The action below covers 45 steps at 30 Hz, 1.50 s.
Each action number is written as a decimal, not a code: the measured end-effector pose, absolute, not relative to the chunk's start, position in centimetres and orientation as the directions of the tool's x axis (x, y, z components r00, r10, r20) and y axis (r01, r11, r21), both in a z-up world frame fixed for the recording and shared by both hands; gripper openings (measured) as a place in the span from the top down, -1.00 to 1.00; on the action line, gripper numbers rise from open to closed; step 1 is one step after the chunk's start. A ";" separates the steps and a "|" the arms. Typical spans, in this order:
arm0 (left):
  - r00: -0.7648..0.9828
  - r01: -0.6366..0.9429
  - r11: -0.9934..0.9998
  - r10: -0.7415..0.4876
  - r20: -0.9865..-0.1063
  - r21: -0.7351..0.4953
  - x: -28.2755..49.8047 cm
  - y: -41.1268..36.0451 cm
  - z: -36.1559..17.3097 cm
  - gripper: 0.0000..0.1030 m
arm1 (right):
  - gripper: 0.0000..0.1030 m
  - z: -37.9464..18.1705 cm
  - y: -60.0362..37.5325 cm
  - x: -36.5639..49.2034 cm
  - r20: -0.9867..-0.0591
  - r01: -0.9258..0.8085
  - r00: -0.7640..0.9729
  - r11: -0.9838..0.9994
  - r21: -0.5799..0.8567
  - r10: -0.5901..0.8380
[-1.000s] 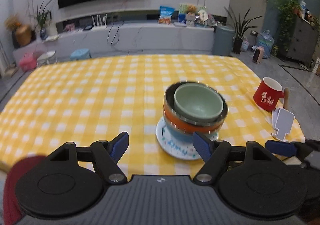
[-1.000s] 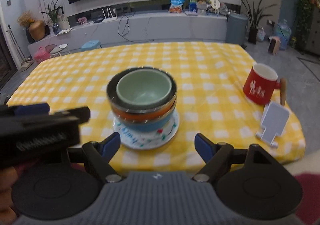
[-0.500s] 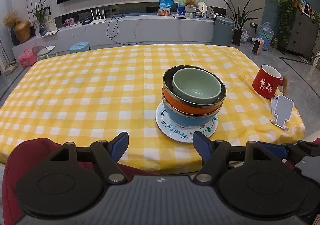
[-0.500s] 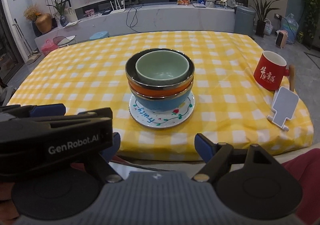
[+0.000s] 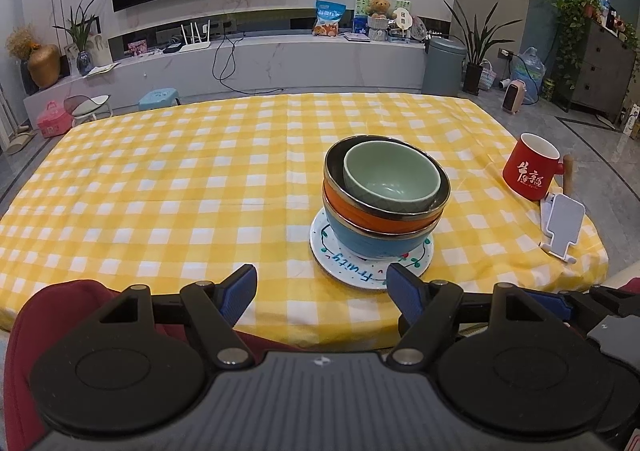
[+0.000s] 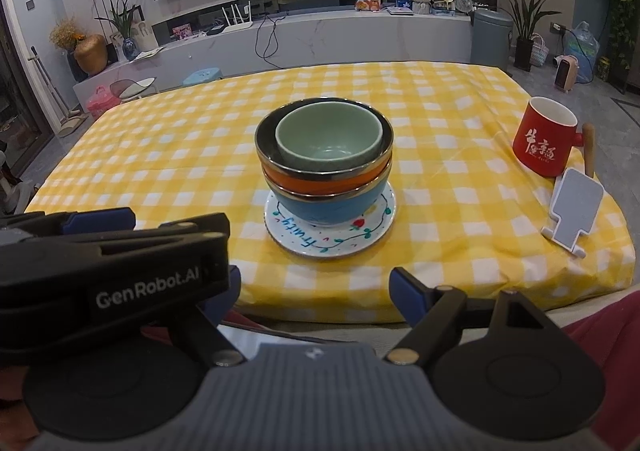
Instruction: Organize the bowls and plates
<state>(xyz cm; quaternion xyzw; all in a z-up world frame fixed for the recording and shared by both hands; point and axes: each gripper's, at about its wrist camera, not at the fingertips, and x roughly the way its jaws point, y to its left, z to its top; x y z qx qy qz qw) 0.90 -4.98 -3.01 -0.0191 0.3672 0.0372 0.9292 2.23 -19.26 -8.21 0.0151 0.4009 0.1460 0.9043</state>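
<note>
While both hand-held grippers are held back over the near edge of the surface [image 5: 160, 171], which is covered with a yellow-and-white checked cloth, nothing is gripped by either. The left hand-held gripper [image 5: 321, 293] is seen with its blue-padded jaws spread wide and empty, and the right hand-held gripper [image 6: 316, 295] is likewise wide open with nothing between its jaws; its left finger is partly hidden behind the black body of the other tool.

A stack of crockery is set near the near edge of the surface, somewhat toward the right side. At the bottom lies a round white plate painted with the word "Fruity" and a vine border [image 6: 332, 241]. On it a blue bowl [image 6: 324, 211] stands upright, an orange bowl with a metallic rim [image 6: 320, 183] is nested in that, and a small pale green bowl [image 6: 329, 139] is seated innermost. All openings are turned upward, the stack being slightly tilted.

Near the right edge a red mug with white characters [image 6: 544, 143] and a white phone stand [image 6: 574, 211] are placed.
</note>
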 end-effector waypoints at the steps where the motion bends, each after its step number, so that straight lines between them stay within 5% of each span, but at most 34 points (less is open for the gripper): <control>1: 0.727 -0.084 0.996 0.055 -0.685 -0.009 0.9 -5.0 -3.0 -0.68 | -0.55 -8.2 -19.3 2.2 -0.720 -0.252 0.637 0.957 0.144 0.276; 45: 0.726 -0.088 0.996 0.063 -0.685 -0.002 0.7 -5.0 -2.9 -0.69 | -0.55 -8.7 -19.1 2.2 -0.710 -0.228 0.639 0.955 0.192 0.296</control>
